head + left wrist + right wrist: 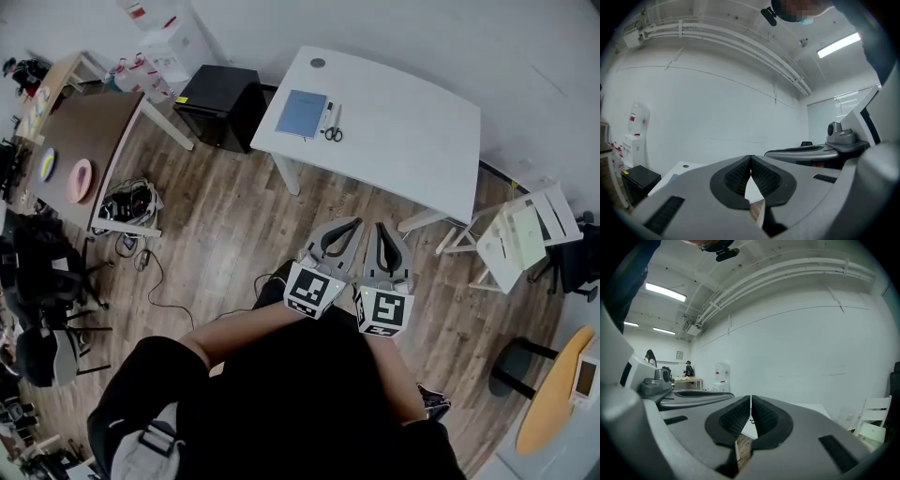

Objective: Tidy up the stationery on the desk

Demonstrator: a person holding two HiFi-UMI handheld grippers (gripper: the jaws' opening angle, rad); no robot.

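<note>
A white desk (412,141) stands ahead of me in the head view. On its left part lie a blue notebook (301,112), a pen (326,116) and black scissors (334,132). My left gripper (352,222) and right gripper (385,227) are held side by side over the wooden floor, short of the desk, both shut with nothing between the jaws. In the left gripper view the left gripper (750,158) has its tips touching, and the desk's corner (682,167) shows beyond. The right gripper (750,398) is likewise closed in its own view.
A black cabinet (218,105) stands left of the desk. A white chair (525,230) is at the right, a brown table (80,141) with plates at the left, cables and a bag (129,202) on the floor. A water dispenser (636,136) stands by the wall.
</note>
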